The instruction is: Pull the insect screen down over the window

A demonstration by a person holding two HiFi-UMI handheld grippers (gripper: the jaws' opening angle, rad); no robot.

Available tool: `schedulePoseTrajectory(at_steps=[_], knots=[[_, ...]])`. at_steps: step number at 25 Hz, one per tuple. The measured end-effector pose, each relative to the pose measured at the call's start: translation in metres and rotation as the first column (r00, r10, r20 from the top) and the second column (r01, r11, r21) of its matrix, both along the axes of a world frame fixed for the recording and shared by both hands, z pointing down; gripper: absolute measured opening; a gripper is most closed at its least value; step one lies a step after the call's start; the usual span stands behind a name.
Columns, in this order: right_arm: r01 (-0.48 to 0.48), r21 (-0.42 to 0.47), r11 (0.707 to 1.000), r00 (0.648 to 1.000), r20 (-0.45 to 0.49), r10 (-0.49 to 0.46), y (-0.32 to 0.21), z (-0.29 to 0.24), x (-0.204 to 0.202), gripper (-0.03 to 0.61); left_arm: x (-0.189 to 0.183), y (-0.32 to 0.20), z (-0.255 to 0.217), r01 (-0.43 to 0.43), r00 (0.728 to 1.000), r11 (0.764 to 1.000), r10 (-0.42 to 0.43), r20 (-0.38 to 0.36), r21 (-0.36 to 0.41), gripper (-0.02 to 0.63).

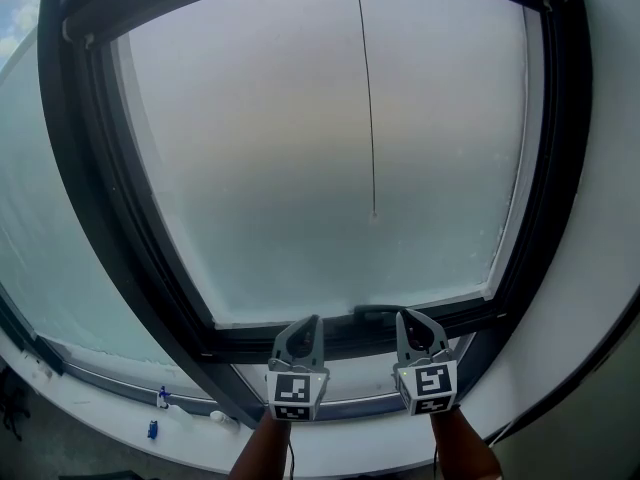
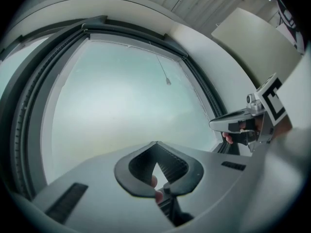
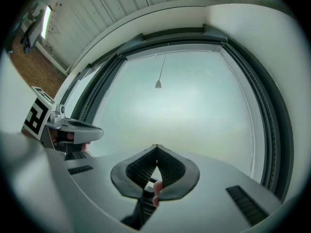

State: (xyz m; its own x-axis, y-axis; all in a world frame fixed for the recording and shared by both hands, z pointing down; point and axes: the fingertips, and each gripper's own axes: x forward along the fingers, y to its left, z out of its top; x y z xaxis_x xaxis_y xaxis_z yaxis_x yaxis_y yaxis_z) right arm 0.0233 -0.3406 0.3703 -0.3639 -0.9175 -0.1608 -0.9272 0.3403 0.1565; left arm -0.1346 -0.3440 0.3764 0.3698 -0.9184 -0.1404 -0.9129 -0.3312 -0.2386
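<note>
Low at 6 o'clock of the window (image 1: 250,148), left gripper (image 1: 309,322) and right gripper (image 1: 408,316) both pressed together, empty; pull cord (image 1: 368,118) hangs at 12 o'clock, screen apparently rolled up top, so the risk is the thin cord swinging clear or slipping the pinch.

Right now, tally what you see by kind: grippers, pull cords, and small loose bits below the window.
Grippers: 2, left gripper and right gripper
Cords: 1, the pull cord
Others: 3, small loose bits
Total: 6
</note>
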Motion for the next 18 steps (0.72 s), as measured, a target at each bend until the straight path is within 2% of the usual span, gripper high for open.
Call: schedulePoseTrajectory(at_steps=[3, 9, 15, 18], knots=[[0.006, 0.018, 1.0, 1.0, -0.009, -0.005, -0.005, -0.013, 0.002, 0.003, 0.001, -0.009, -0.013, 0.025, 1.0, 1.0, -0.025, 0.017, 0.005, 0.003], [-0.03, 0.022, 0.999, 0.998, -0.049, 0.031, -0.015, -0.049, 0.013, 0.003, -0.006, -0.019, -0.058, 0.051, 0.997, 0.995, -0.056, 0.054, 0.089, 0.003], [-0.041, 0.131, 0.99, 0.996, -0.073, 0.051, -0.024, -0.095, 0.021, 0.003, -0.009, -0.028, -0.096, 0.088, 0.987, 0.983, -0.108, 0.122, 0.16, 0.003], [-0.025, 0.167, 0.986, 0.998, -0.053, 0.034, -0.024, -0.12, 0.016, 0.003, -0.007, -0.033, -0.109, 0.112, 0.976, 0.973, -0.146, 0.16, 0.203, 0.003]])
